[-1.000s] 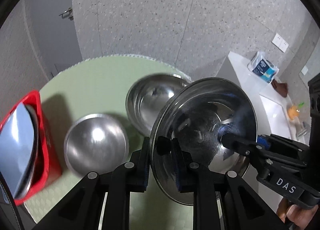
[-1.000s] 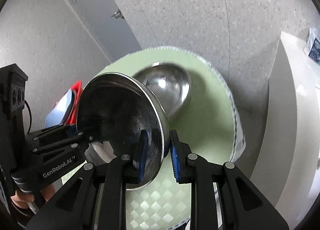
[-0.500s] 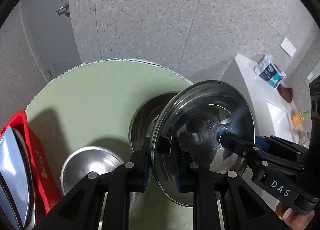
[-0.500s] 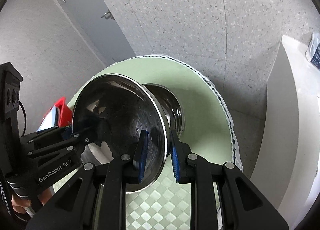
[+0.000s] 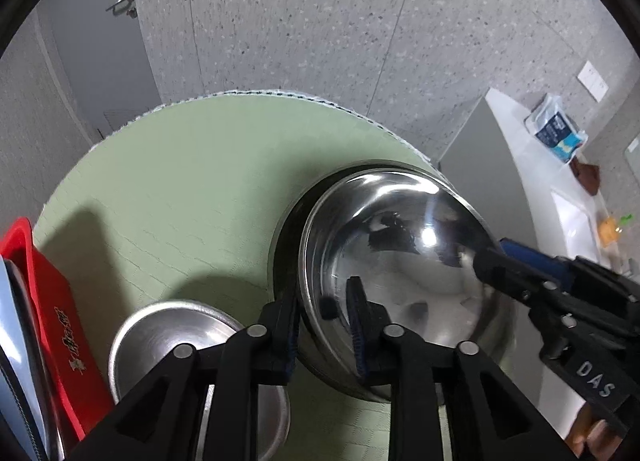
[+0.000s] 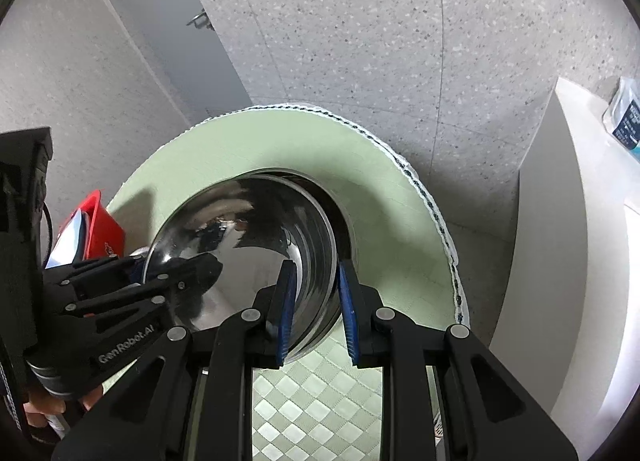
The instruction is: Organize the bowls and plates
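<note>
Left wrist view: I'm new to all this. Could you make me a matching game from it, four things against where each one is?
Things:
1 big bowl
2 small bowl
3 bin
4 packet

Places:
A on the white counter
B red, at the far left
C on the green mat, beside the bin
D rim between the fingers of the left claw and the right claw

Pairs: 1-D, 2-C, 3-B, 4-A

Pale green checked mat (image 6: 316, 381), shiny silver bowl (image 5: 400, 261), red rack (image 5: 60, 321), speckled grey floor (image 5: 320, 21), blue-padded black jaws.
</note>
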